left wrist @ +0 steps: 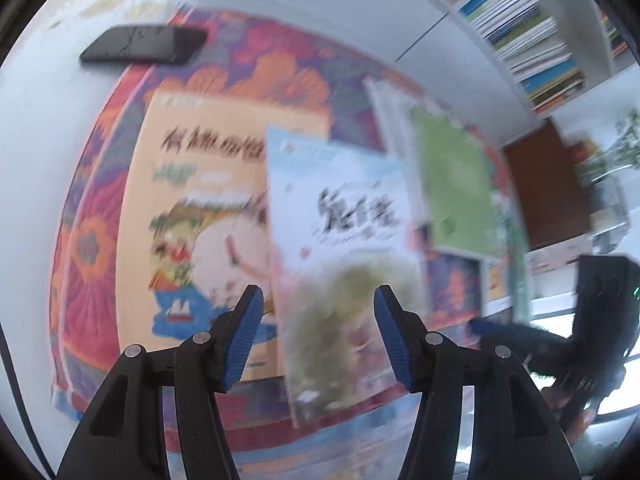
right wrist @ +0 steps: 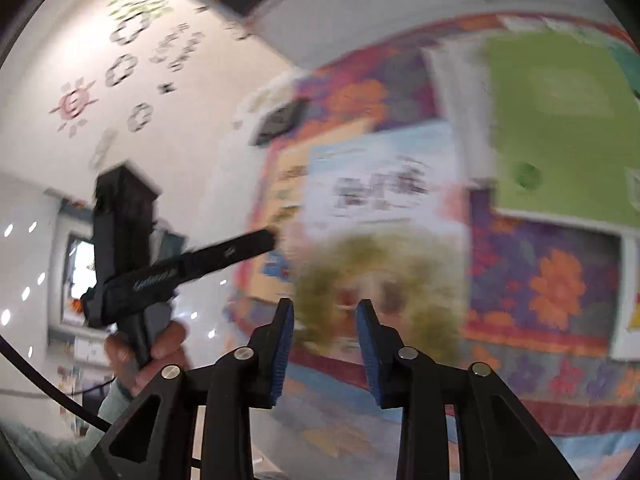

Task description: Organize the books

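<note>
You are between grasps in the book-sorting: both claws hang above a flower-patterned cloth (left wrist: 248,60) spread over the white counter (left wrist: 32,152), and neither has hold of anything. Your left claw (left wrist: 318,336) stands about half open, its blue pads clear of the covers below. Your right claw (right wrist: 325,344) stands narrower, a plain gap between its pads and nothing clamped in it; whether it brushes the cover beneath, the blur hides. The books lie flat on the cloth: an orange picture book (left wrist: 200,208) toward the left in the left wrist view, a pale blue book (left wrist: 340,216) laid partly over its right edge, and a green book (left wrist: 456,184) just beside that, with more covers under or beyond it that are too smeared to tell apart. A dark phone (left wrist: 144,44) rests at the cloth's far corner, and a shelf (left wrist: 516,28) of upright spines stands behind. The pale blue book looks like the one to take next, since both claws point toward it and it lies topmost. That calls for settling the cameras, then sliding one pad under a free edge, likely the near one. A thin, limp cover will sag, so grip well in from the corner and steady the orange picture book with the other claw.
</note>
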Demonstrator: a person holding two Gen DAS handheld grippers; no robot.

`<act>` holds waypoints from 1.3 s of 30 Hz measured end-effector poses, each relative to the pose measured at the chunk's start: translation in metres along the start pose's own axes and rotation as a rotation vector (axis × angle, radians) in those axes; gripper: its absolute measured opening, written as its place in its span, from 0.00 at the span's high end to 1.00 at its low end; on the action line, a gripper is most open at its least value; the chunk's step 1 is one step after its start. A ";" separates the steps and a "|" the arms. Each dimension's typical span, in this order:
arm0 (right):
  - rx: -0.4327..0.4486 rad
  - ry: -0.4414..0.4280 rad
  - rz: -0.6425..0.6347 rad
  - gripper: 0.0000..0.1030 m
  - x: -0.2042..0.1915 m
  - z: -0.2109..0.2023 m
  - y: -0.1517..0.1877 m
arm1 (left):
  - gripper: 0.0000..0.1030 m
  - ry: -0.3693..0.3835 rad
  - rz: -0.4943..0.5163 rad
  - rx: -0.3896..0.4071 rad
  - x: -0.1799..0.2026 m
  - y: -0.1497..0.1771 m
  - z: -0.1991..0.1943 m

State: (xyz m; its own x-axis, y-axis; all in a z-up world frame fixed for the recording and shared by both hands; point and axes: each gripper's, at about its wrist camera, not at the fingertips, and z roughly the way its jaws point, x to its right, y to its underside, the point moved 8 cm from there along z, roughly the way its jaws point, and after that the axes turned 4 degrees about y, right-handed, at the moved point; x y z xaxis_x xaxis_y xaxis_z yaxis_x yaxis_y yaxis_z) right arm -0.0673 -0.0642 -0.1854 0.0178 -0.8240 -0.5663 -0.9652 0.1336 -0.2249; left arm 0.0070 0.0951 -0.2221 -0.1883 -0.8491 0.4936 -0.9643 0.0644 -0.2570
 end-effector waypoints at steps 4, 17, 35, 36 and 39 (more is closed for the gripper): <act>0.007 0.179 0.033 0.47 0.048 0.014 0.001 | 0.47 -0.028 -0.005 -0.058 -0.009 0.020 0.020; -0.029 0.177 0.067 0.62 0.065 0.054 0.009 | 0.53 0.382 -0.060 0.054 0.047 0.017 -0.020; -0.066 -0.244 0.372 0.35 0.087 0.041 0.005 | 0.89 0.461 -0.230 0.021 0.055 -0.011 0.009; -0.064 -0.296 0.402 0.34 0.089 0.041 0.004 | 0.89 0.485 -0.244 0.025 0.054 -0.016 0.007; -0.036 -0.472 0.529 0.38 0.093 0.047 -0.008 | 0.89 0.496 -0.252 0.014 0.053 -0.022 0.007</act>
State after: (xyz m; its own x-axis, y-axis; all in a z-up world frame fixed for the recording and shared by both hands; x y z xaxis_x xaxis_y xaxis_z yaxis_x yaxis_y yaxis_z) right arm -0.0457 -0.1160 -0.2730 -0.3521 -0.3257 -0.8775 -0.8836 0.4248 0.1969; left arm 0.0196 0.0451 -0.1964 -0.0203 -0.4883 0.8724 -0.9889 -0.1189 -0.0895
